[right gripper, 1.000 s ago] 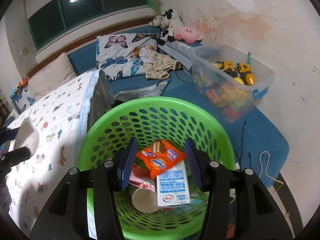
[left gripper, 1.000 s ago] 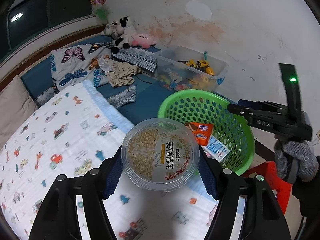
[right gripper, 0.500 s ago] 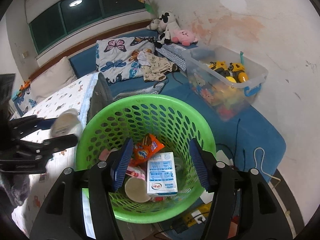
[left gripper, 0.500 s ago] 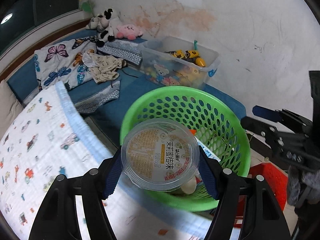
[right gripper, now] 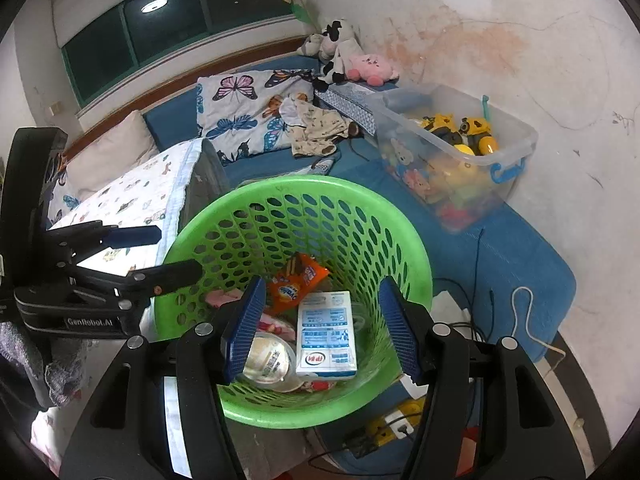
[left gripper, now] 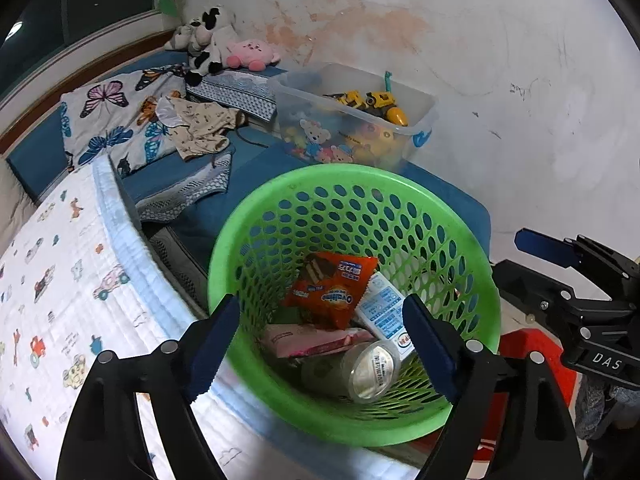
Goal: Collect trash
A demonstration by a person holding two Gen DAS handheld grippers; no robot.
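Note:
A green perforated basket [left gripper: 472, 264] [right gripper: 412, 240] holds trash: an orange snack wrapper [left gripper: 334, 288] [right gripper: 294, 282], a white milk carton [left gripper: 384, 312] [right gripper: 328, 334], a pink wrapper [left gripper: 316, 340] and a clear plastic cup [left gripper: 360, 370] [right gripper: 268, 362] lying on its side. My left gripper [left gripper: 320, 352] is open and empty above the basket's near side. My right gripper [right gripper: 320, 332] is open and empty over the basket. Each gripper shows in the other's view, the right one in the left wrist view [left gripper: 568, 276] and the left one in the right wrist view [right gripper: 132, 256].
A bed with a car-print blanket [left gripper: 60, 280] lies left of the basket. A clear toy bin [left gripper: 360, 120] [right gripper: 460, 152] stands behind it on a blue mat by the stained wall. Butterfly pillow [right gripper: 248, 112], clothes and plush toys [left gripper: 216, 44] lie at the back. Cables and a power strip [right gripper: 392, 424] are on the floor.
My left gripper moved over the basket and opened. The clear cup it held now lies inside the basket. The right gripper pulled back a little.

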